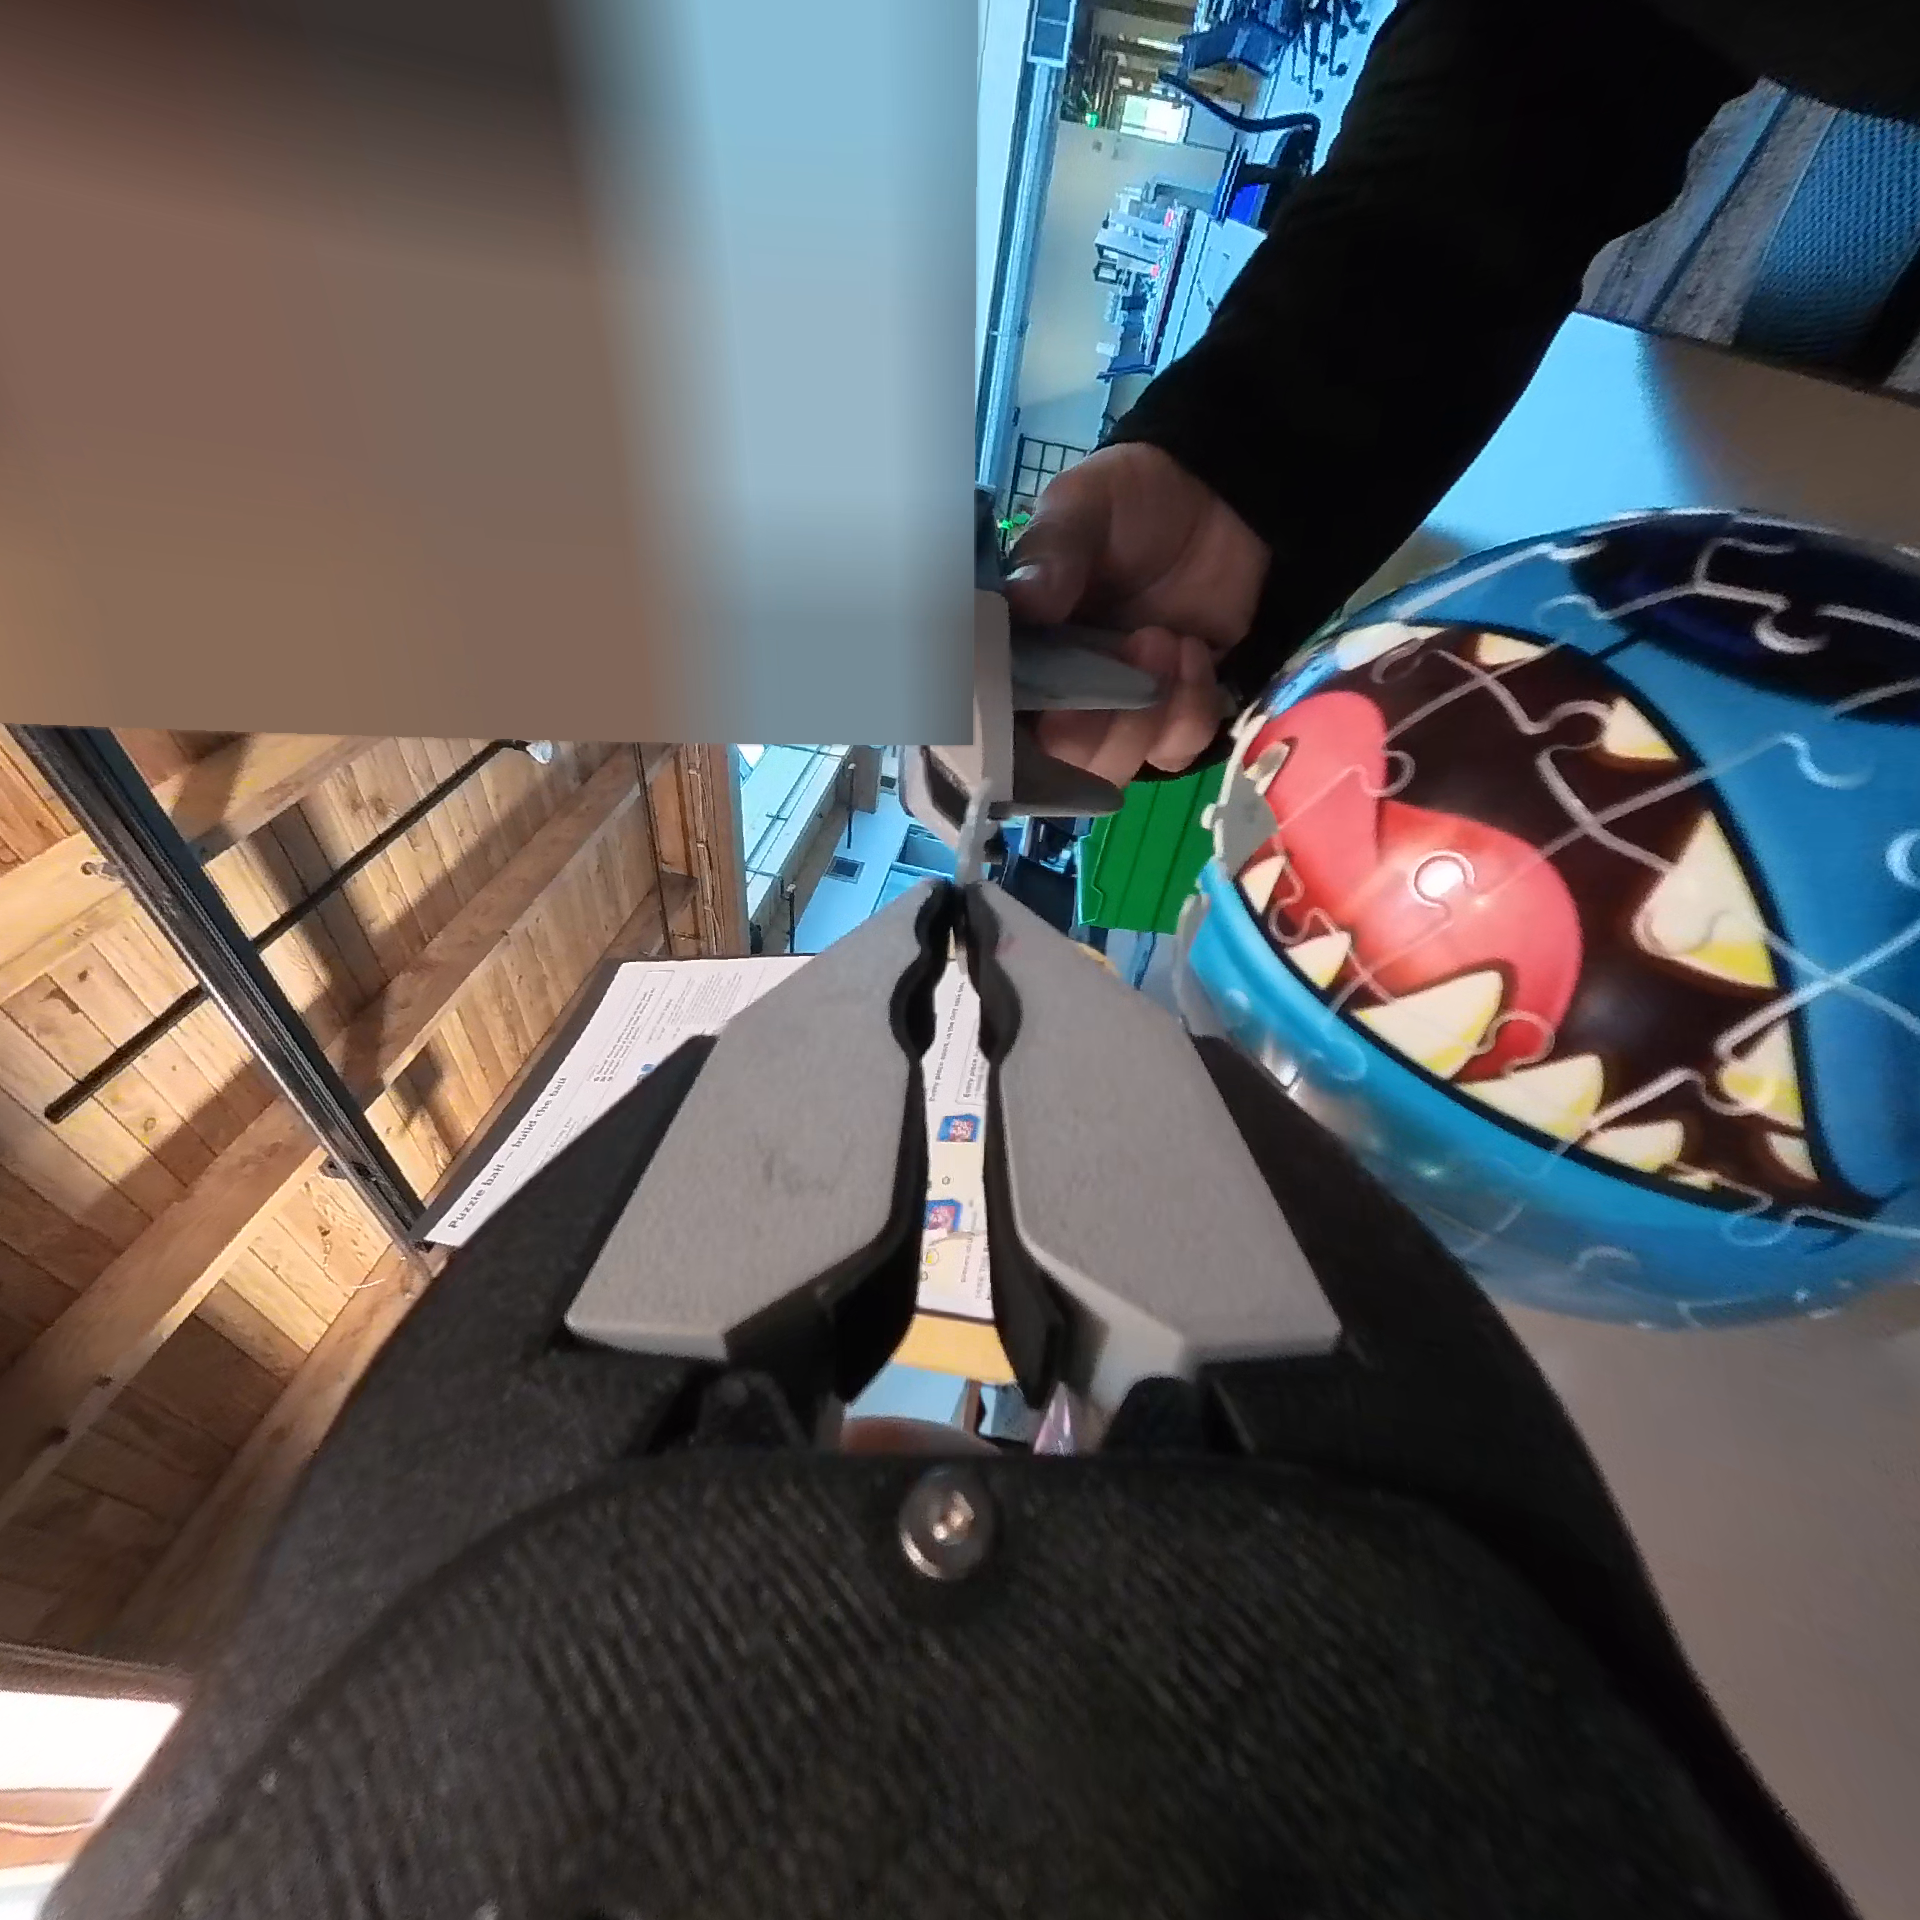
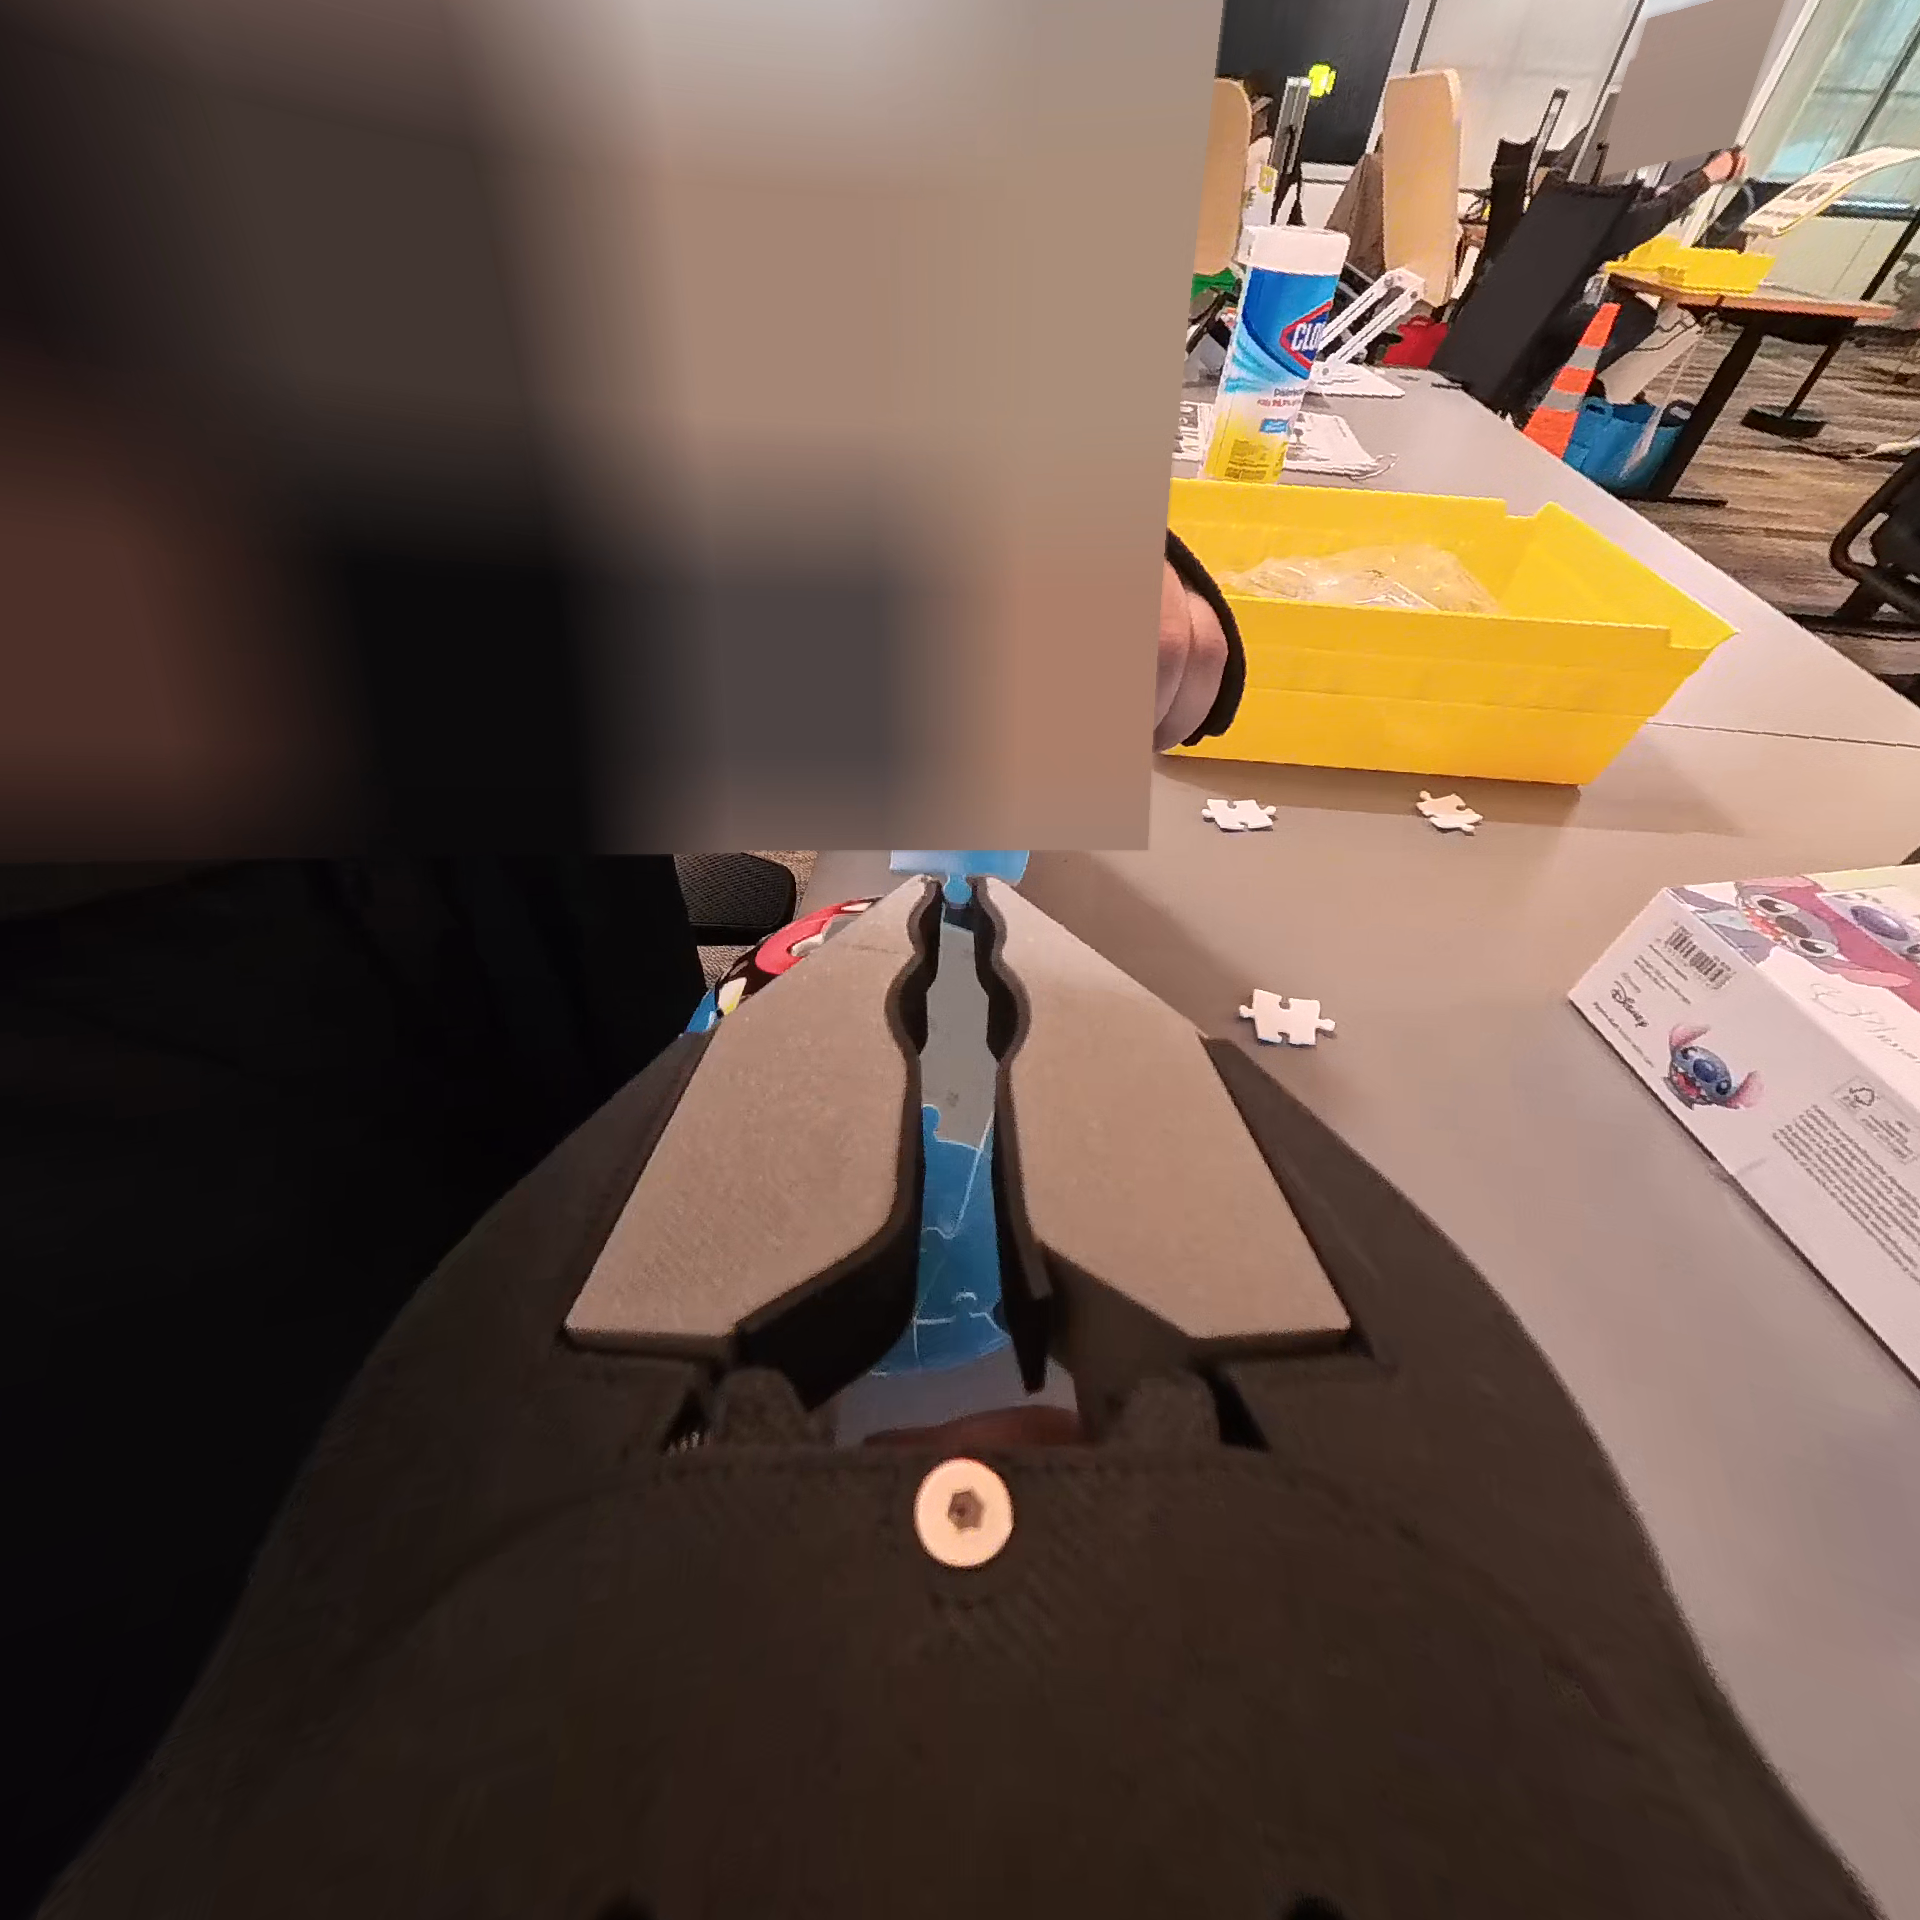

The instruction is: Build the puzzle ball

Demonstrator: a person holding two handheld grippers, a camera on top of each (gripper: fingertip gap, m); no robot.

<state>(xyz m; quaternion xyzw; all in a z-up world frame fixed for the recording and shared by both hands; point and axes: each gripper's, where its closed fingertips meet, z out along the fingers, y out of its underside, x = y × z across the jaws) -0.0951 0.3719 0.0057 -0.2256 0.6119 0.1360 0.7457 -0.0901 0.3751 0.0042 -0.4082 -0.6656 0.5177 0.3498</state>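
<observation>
The puzzle ball (image 1: 1558, 935) is blue with a toothed red mouth and rests on the grey table (image 1: 1714, 436), right of my left gripper (image 1: 958, 899). The left gripper is shut on a thin pale puzzle piece (image 1: 971, 831), seen edge-on at its tips. A hand (image 1: 1132, 634) holds the other gripper just beyond that piece. In the right wrist view my right gripper (image 2: 961, 888) is shut on a blue puzzle piece (image 2: 961, 864). The ball (image 2: 800, 940) shows behind and between its fingers. A blur patch hides what lies past the tips.
Three loose pale pieces (image 2: 1286, 1016) (image 2: 1238, 812) (image 2: 1449, 810) lie on the table (image 2: 1455, 1091). A yellow bin (image 2: 1455, 665) stands behind them, with a wipes canister (image 2: 1278, 353) beyond. The puzzle box (image 2: 1787, 1039) is at the right. A printed sheet (image 1: 665, 1039) lies under the left gripper. The grippers are tip to tip, or close to it.
</observation>
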